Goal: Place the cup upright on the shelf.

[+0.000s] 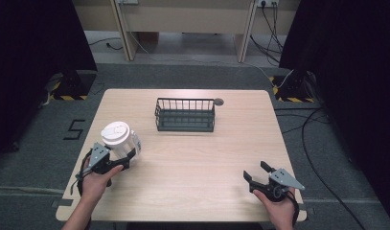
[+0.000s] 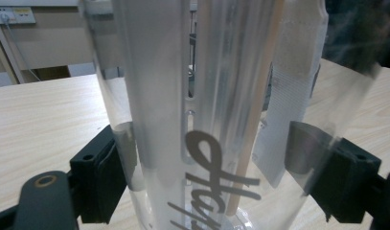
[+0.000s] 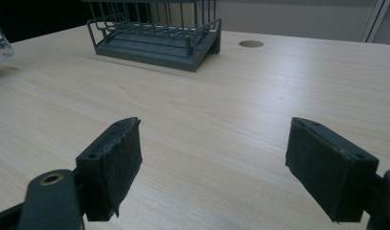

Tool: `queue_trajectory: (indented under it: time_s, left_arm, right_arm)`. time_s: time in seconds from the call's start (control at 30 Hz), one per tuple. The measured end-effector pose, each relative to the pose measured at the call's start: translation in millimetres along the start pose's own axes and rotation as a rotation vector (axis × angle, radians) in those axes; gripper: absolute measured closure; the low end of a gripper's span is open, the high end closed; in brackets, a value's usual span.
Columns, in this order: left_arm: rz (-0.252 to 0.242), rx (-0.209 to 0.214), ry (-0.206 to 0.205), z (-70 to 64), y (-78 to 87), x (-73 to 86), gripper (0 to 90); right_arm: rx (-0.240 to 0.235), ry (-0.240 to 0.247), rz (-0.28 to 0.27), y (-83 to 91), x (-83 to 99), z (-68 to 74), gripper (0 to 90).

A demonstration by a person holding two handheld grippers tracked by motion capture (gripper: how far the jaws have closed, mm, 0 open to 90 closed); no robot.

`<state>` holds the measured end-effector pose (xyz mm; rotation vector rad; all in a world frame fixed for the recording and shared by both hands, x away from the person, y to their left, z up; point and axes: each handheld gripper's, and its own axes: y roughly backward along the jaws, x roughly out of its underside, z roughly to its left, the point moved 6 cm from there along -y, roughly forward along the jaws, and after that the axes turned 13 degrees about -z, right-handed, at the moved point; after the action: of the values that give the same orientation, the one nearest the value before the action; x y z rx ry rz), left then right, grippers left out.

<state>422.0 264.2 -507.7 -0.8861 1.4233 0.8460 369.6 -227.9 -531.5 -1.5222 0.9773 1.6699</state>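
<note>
Gripping the clear lidded cup (image 1: 121, 139) between my left claw's (image 1: 127, 155) pads, I keep it upright toward the wire basket (image 1: 185, 115) ahead; right claw (image 1: 256, 173) spread, idle over desk (image 1: 197, 163).

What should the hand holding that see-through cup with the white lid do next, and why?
Probably lift the cup slightly and carry it toward the wire basket. The left gripper already has its jaws set on either side of the cup, which looks tilted near the table's left edge. The basket stands empty further back, and the right gripper waits open, holding nothing.
</note>
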Motion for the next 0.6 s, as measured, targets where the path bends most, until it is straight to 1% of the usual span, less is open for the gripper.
queue_trajectory:
  time_s: [0.2, 0.6]
  left_arm:
    - [-0.001, 0.005, -0.003, -3.9, -8.5, -6.4, 17.5]
    - [0.0, 0.029, -0.023, -13.3, -24.3, -18.2, 17.6]
  right_arm:
    - [-0.001, -0.002, -0.001, 0.1, -0.1, 0.0, 20.6]
    - [-0.002, -0.004, -0.002, 0.2, -0.1, 0.0, 20.6]
